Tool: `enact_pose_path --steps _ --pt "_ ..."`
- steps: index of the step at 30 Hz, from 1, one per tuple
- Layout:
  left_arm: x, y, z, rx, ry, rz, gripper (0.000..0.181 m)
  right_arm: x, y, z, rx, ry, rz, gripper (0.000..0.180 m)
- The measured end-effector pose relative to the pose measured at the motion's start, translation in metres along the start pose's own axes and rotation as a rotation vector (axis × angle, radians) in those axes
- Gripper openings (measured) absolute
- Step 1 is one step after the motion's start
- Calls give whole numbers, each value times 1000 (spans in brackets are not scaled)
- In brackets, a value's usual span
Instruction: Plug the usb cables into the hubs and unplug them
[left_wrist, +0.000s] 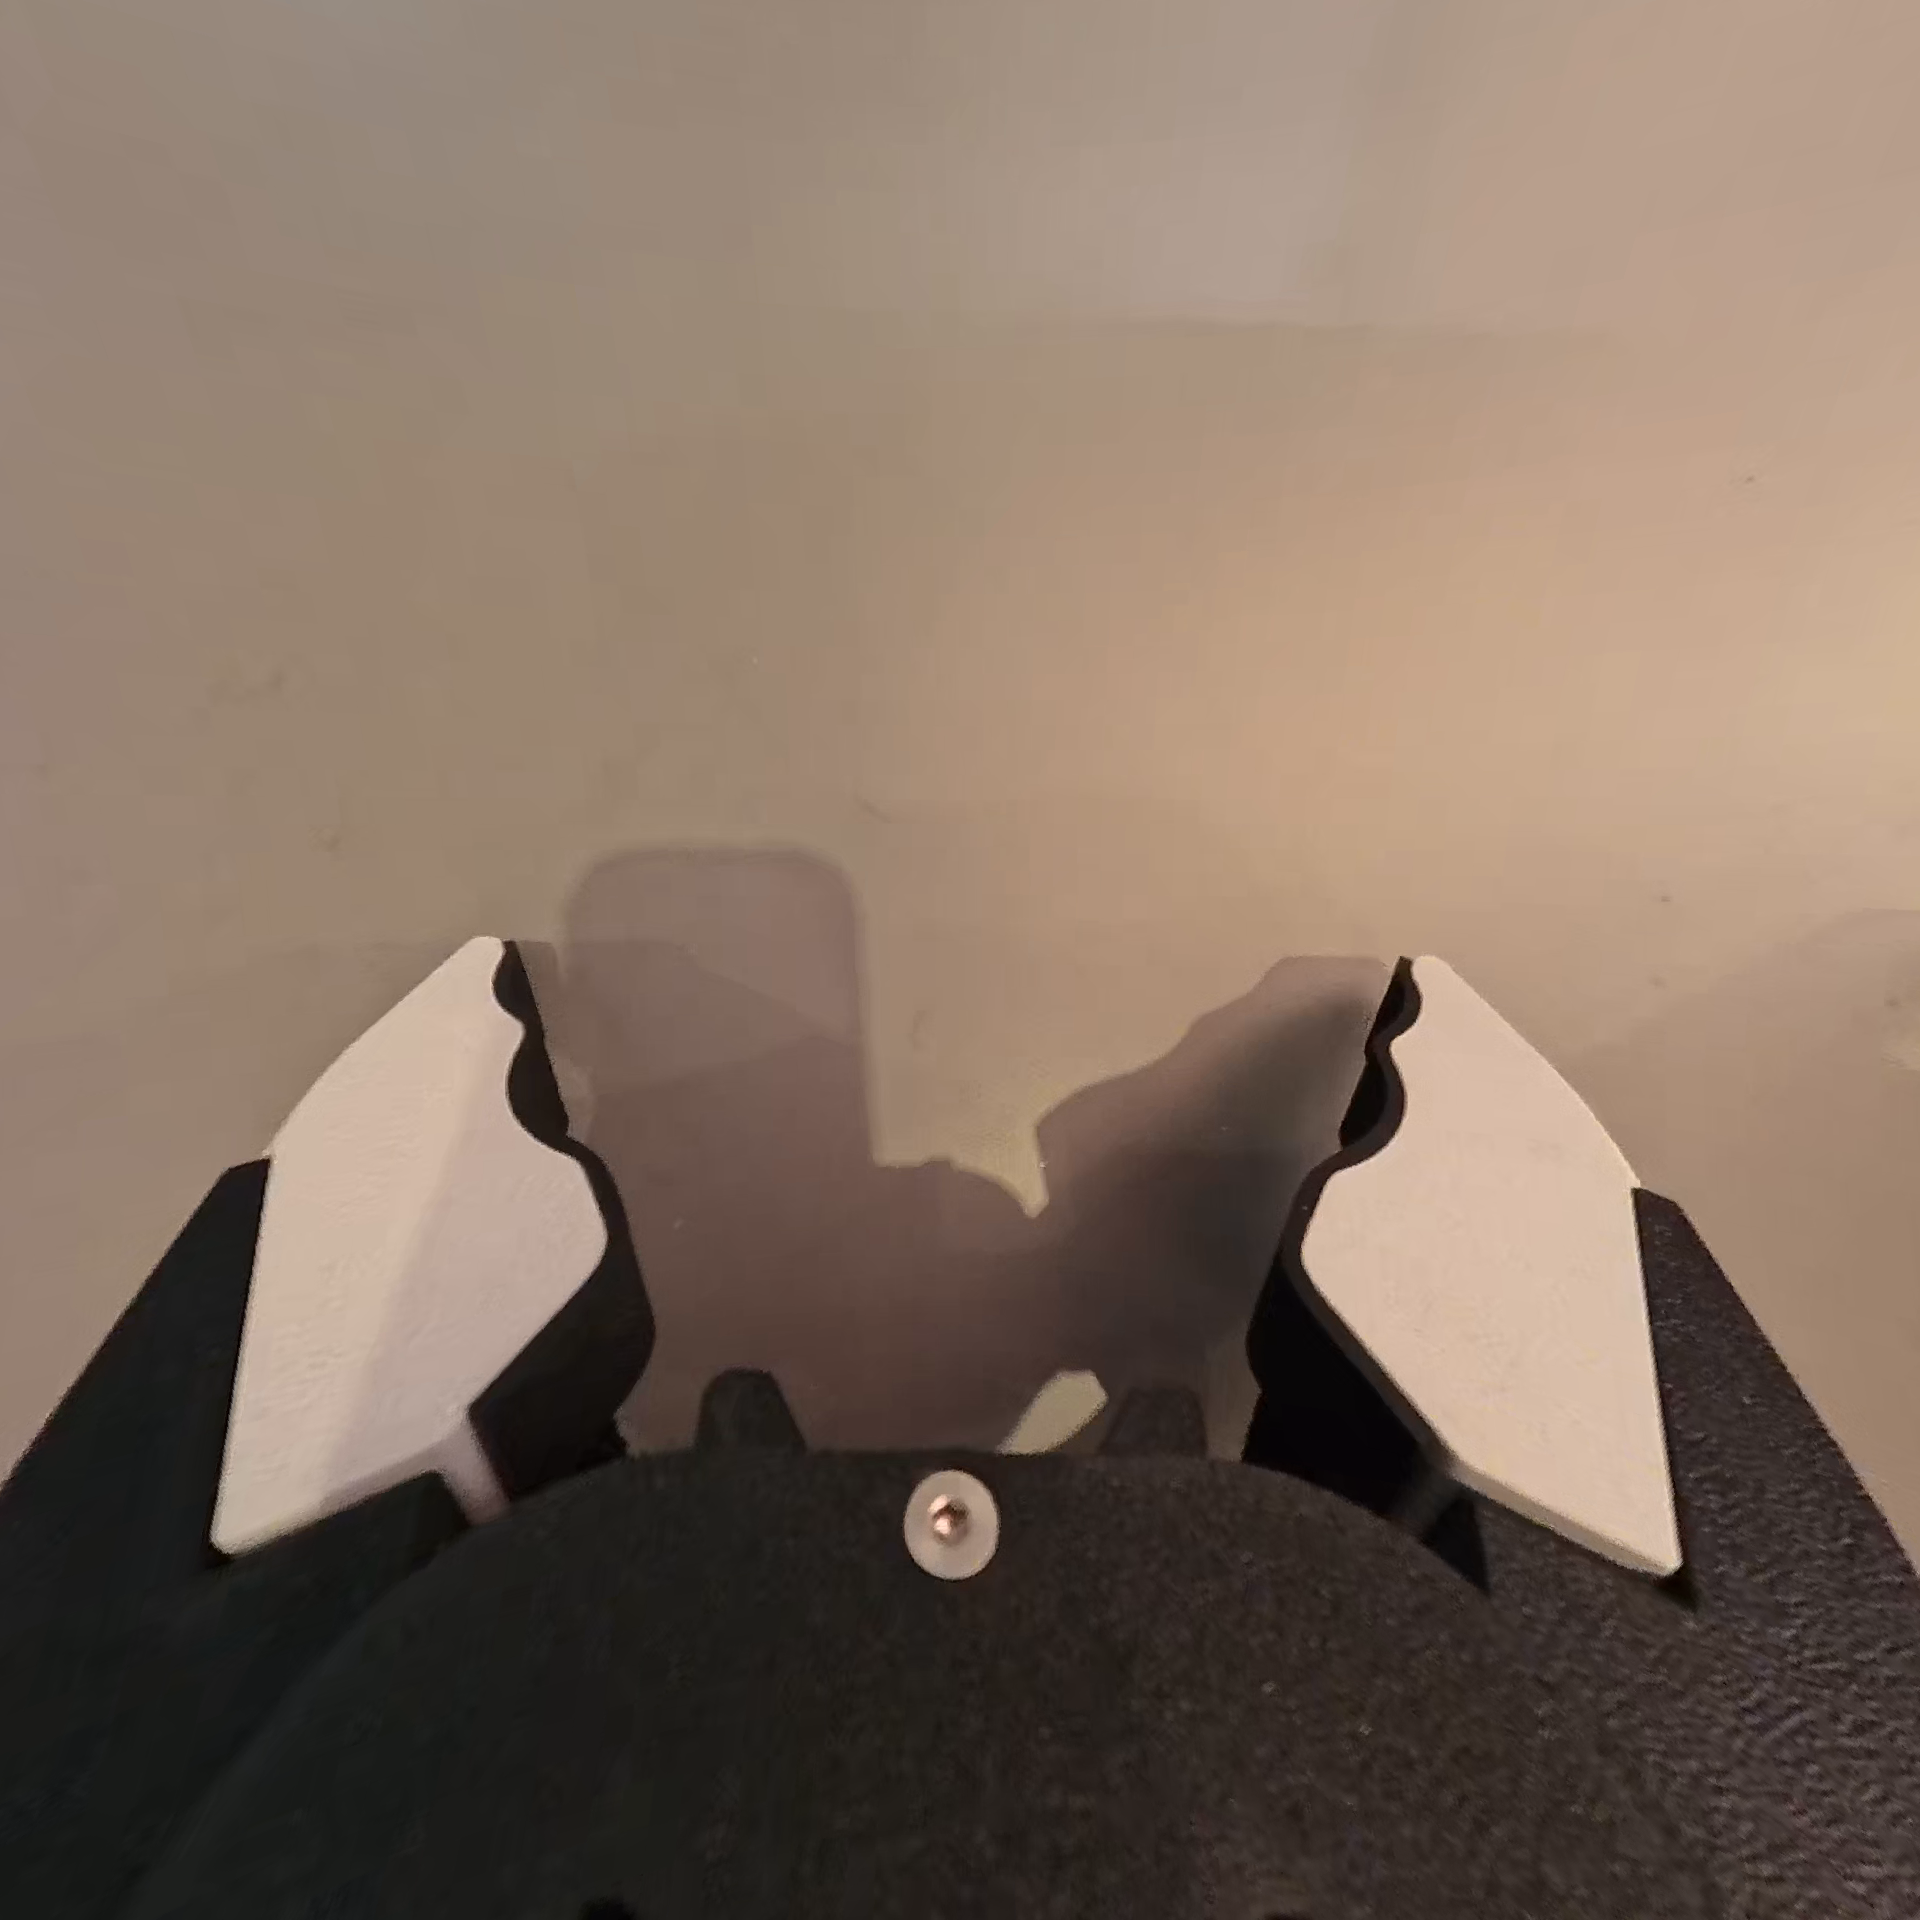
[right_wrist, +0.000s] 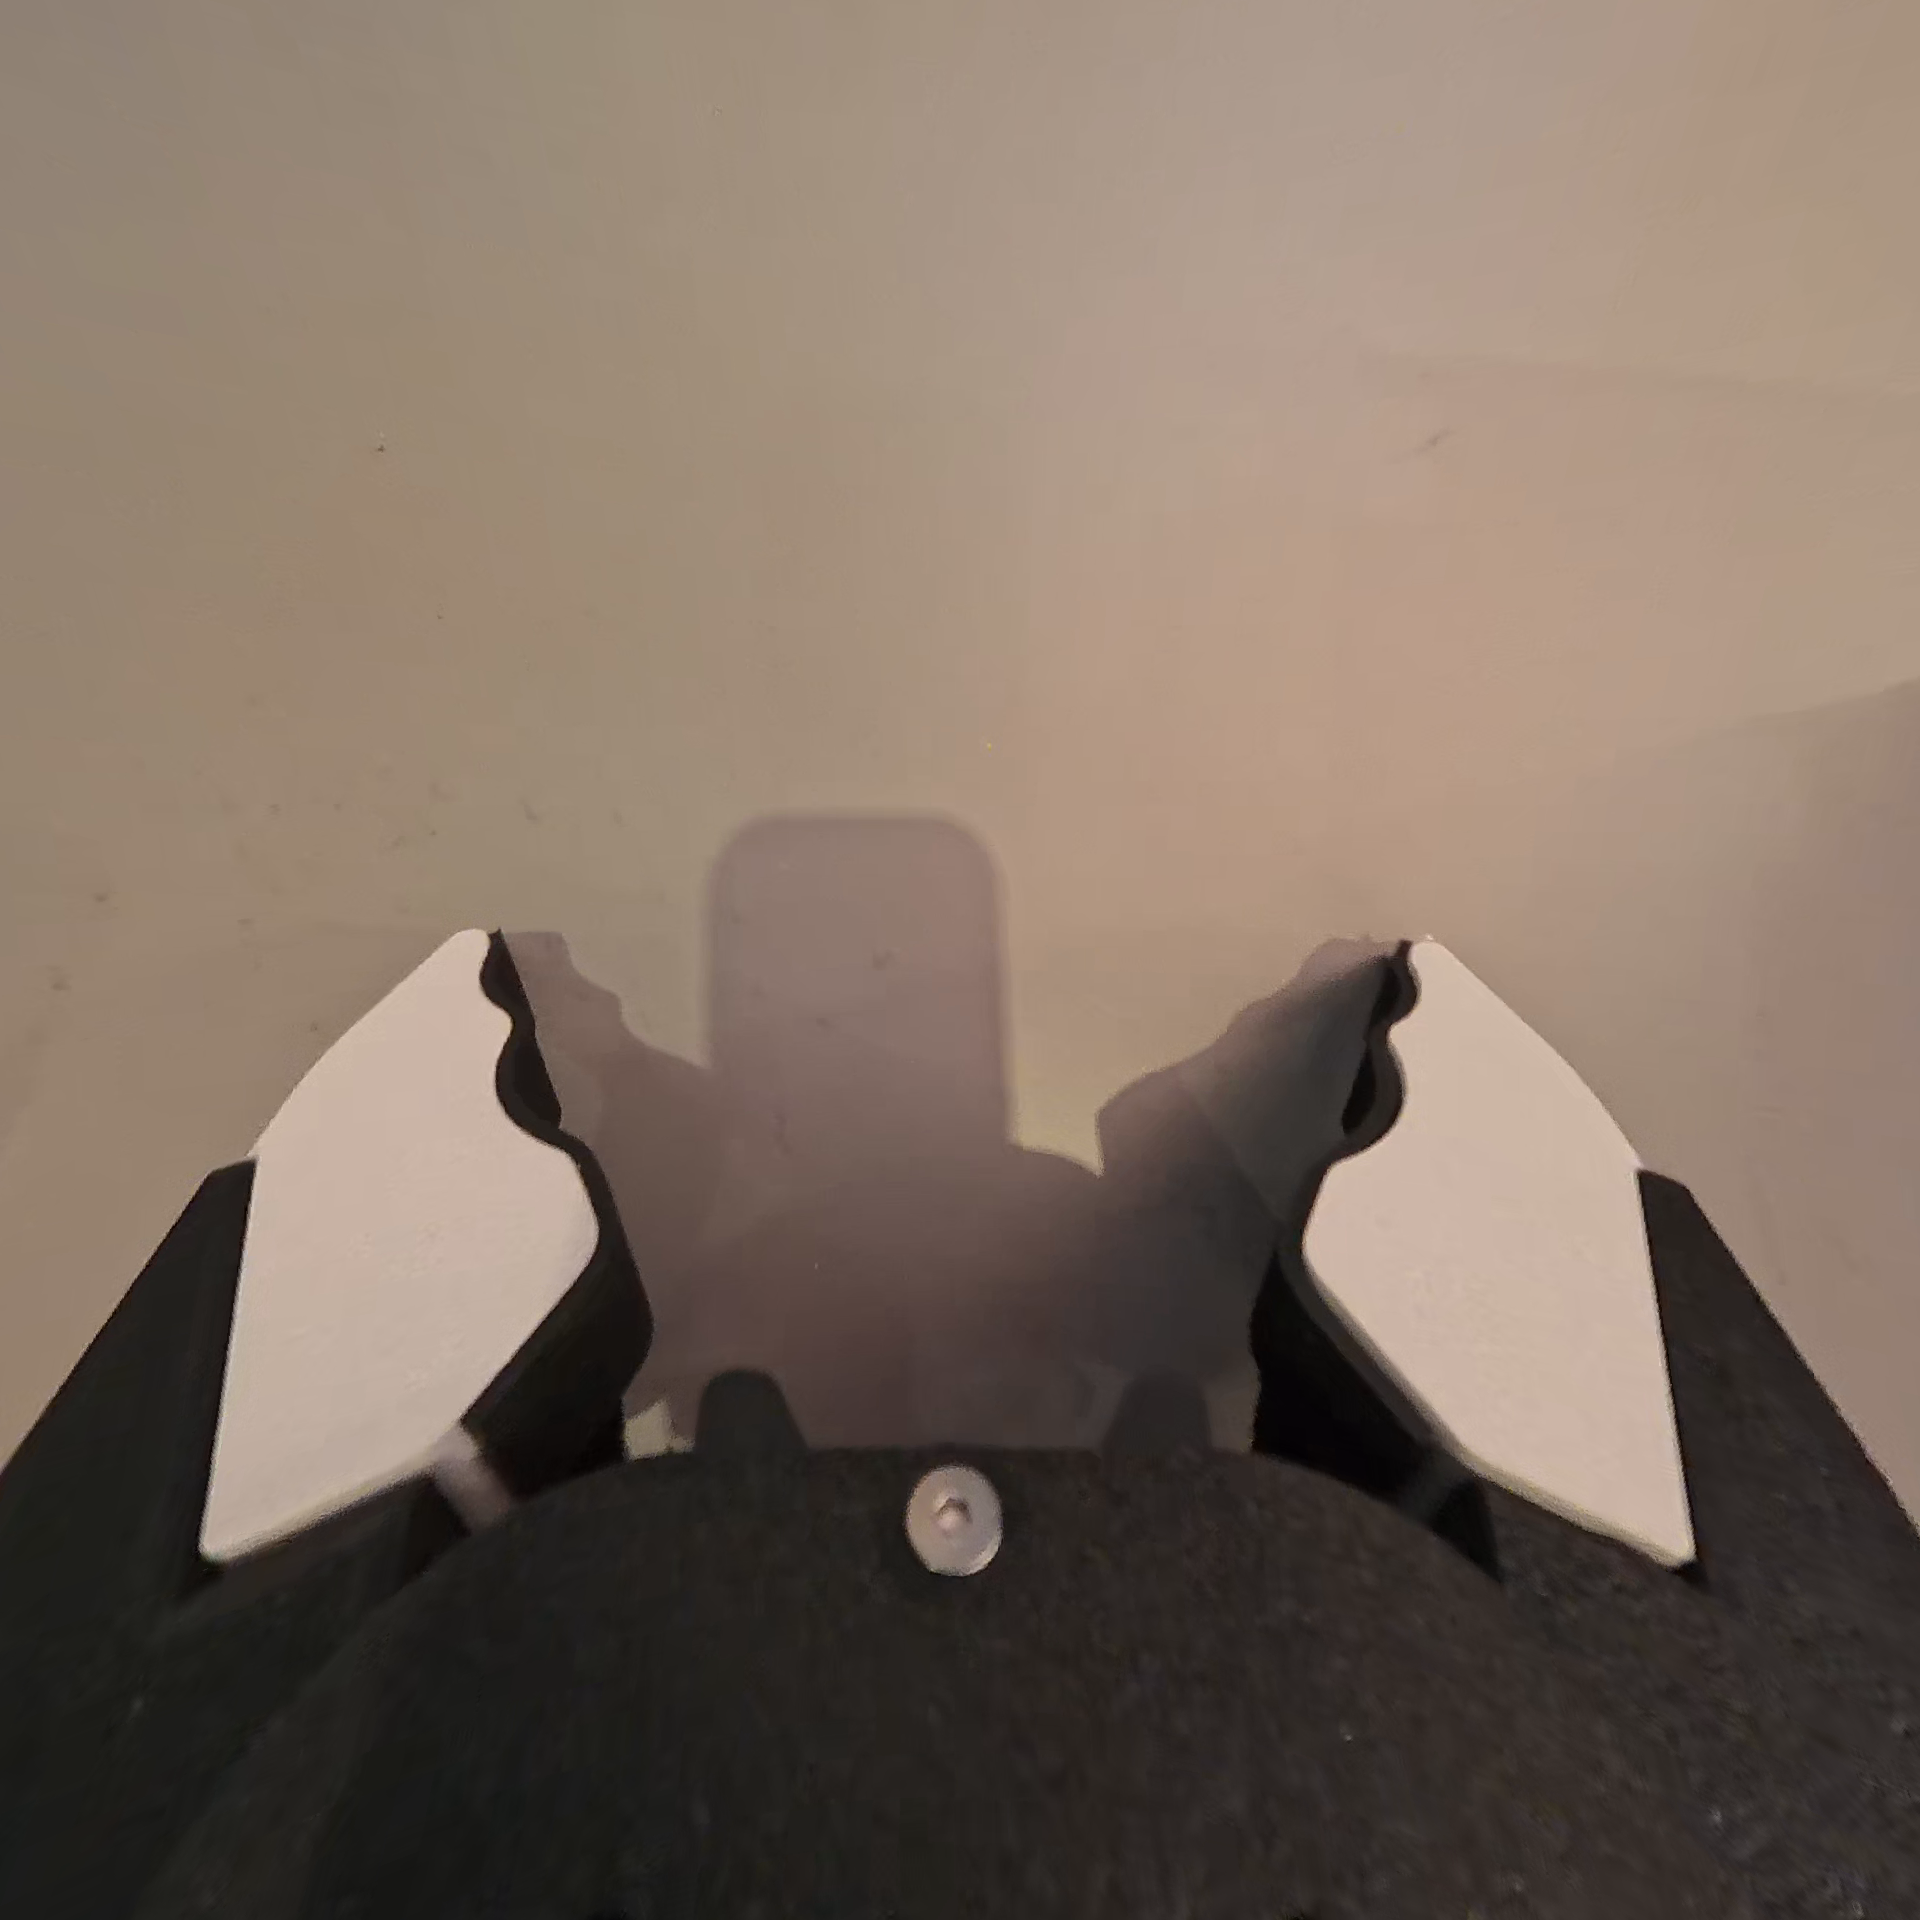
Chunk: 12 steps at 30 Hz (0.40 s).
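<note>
A pale beige surface (left_wrist: 935, 468) fills everything ahead of me in the left wrist view, and the same plain surface (right_wrist: 935, 468) fills the right wrist view — it is my landmark for all else. Whether it is a tabletop or a wall I cannot tell. No USB cable or hub shows on it in either view, so I cannot say where they are.

Against that surface my left gripper (left_wrist: 956, 961) stands spread wide, its white-faced fingers (left_wrist: 416, 1226) far apart with nothing between them. My right gripper (right_wrist: 951, 951) is spread just as wide and holds nothing, its fingers (right_wrist: 405, 1226) likewise white with black wavy inner edges.

On the surface, between each pair of fingers, lies a soft grey shadow (left_wrist: 727, 1039) of the gripper — the right one's shadow (right_wrist: 852, 987) sits more centred.

A small silver screw (left_wrist: 949, 1525) sits in my left gripper's black body, and a matching screw (right_wrist: 951, 1522) in the right.
</note>
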<state>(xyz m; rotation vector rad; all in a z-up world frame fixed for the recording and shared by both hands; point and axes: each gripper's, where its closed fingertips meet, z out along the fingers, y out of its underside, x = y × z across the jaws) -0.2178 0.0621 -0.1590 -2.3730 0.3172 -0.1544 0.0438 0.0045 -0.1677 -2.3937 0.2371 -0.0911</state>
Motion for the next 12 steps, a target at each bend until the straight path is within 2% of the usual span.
enact_pose_path --steps 12 --pt "-1 2 2 -17 -22 18 145 0 1 -1 1 8 9 145"
